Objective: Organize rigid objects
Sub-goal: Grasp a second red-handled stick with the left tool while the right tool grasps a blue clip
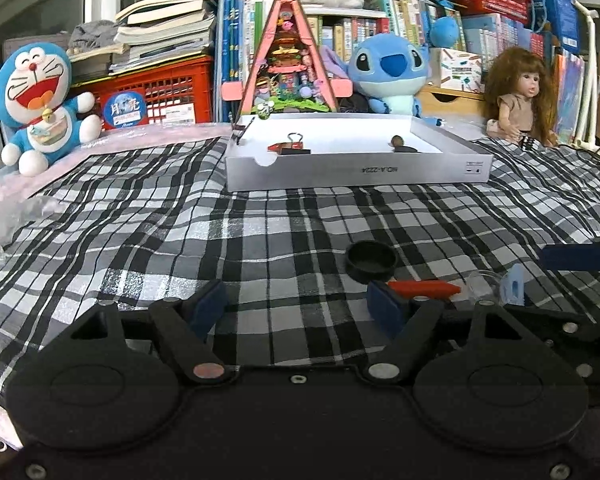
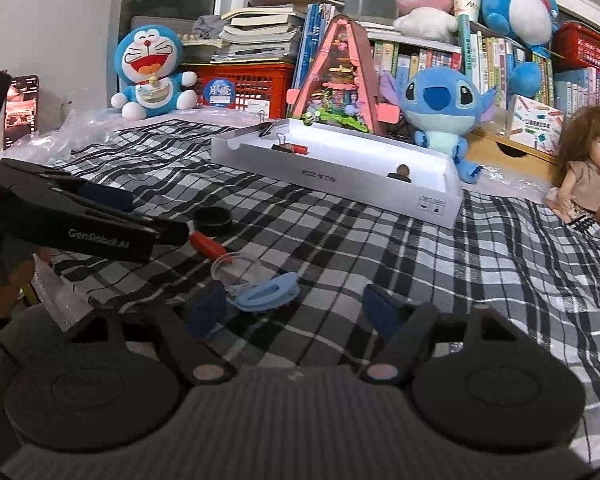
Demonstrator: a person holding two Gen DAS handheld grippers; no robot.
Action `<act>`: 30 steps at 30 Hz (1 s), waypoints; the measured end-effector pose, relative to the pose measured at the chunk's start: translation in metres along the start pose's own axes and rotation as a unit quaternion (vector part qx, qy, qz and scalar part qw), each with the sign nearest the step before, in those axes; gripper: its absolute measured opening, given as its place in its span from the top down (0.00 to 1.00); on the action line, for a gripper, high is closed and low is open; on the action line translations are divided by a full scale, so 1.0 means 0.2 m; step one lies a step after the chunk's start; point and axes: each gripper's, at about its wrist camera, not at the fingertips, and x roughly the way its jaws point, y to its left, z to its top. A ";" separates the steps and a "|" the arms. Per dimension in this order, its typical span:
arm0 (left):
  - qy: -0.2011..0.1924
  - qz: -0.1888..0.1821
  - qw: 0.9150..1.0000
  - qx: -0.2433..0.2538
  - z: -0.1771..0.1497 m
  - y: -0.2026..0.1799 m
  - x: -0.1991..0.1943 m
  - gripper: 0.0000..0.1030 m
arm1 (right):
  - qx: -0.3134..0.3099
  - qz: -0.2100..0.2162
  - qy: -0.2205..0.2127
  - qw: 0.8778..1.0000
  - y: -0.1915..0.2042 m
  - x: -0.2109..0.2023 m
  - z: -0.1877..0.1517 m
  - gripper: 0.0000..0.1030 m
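Both our left claw [image 1: 296, 304] and right claw [image 2: 294, 306] gape empty over the checked cloth [image 1: 180, 220], where the light, stiff, slick red pen [image 1: 424, 288], near its front edge, wants pinching mid-barrel.

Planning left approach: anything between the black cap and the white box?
Nothing: in the left wrist view only bare plaid cloth lies between black cap and white box.

cloth [image 1: 260, 220]: black-white-grey plaid | box [image 1: 356, 168]: white | cap [image 1: 371, 261]: black | pen [image 1: 422, 288]: red | clip [image 2: 268, 292]: light blue | fingers [image 1: 384, 306]: dark blue pads | crate [image 1: 156, 94]: red
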 end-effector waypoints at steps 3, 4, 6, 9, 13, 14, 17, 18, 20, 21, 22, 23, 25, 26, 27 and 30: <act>-0.005 -0.016 1.000 0.004 -0.01 -0.02 -0.02 0.25 | -0.006 0.009 0.001 1.000 0.01 0.01 0.00 0.31; -0.007 -0.021 1.000 0.007 -0.02 -0.03 -0.03 0.25 | -0.008 0.013 0.001 1.000 0.01 0.01 0.00 0.34; -0.013 -0.029 0.999 0.012 -0.03 -0.04 -0.06 0.25 | -0.013 0.020 0.002 1.000 0.01 0.01 0.00 0.49; -0.023 -0.042 0.999 0.017 -0.03 -0.06 -0.08 0.24 | -0.018 0.029 0.002 0.999 0.02 0.01 0.00 0.60; -0.023 -0.053 0.998 0.018 -0.03 -0.09 -0.09 0.24 | -0.029 0.030 -0.001 0.999 0.04 0.00 0.00 0.65; -0.021 -0.055 0.998 0.018 -0.03 -0.10 -0.09 0.25 | -0.030 0.029 -0.002 0.999 0.04 0.00 0.00 0.65; -0.015 -0.066 0.998 0.018 -0.04 -0.12 -0.08 0.30 | -0.031 0.020 -0.004 0.999 0.04 -0.01 0.00 0.65; -0.013 -0.068 0.997 0.017 -0.04 -0.12 -0.08 0.31 | -0.030 0.015 -0.004 0.999 0.03 -0.01 0.00 0.65; -0.010 -0.073 0.997 0.017 -0.04 -0.13 -0.07 0.36 | -0.022 0.006 -0.003 1.000 0.02 -0.01 0.00 0.65; -0.010 -0.074 0.997 0.016 -0.04 -0.13 -0.07 0.37 | -0.018 0.002 -0.003 1.000 0.01 -0.01 0.00 0.65; -0.011 -0.074 0.997 0.017 -0.04 -0.14 -0.07 0.38 | -0.013 -0.002 -0.002 1.000 0.00 -0.01 0.00 0.65; -0.011 -0.075 0.997 0.017 -0.04 -0.15 -0.07 0.39 | -0.008 -0.007 -0.002 1.000 -0.01 -0.01 0.00 0.65; -0.011 -0.076 0.997 0.018 -0.04 -0.16 -0.06 0.40 | 0.000 -0.014 -0.003 1.000 -0.03 -0.02 -0.01 0.65; -0.011 -0.076 0.997 0.018 -0.04 -0.17 -0.06 0.40 | 0.003 -0.018 -0.003 1.000 -0.04 -0.02 -0.01 0.65; -0.012 -0.076 0.997 0.018 -0.04 -0.18 -0.05 0.40 | 0.006 -0.020 -0.003 1.000 -0.05 -0.02 -0.01 0.65; -0.014 -0.078 0.997 0.020 -0.04 -0.21 -0.04 0.41 | 0.014 -0.026 -0.004 1.000 -0.07 -0.02 -0.01 0.65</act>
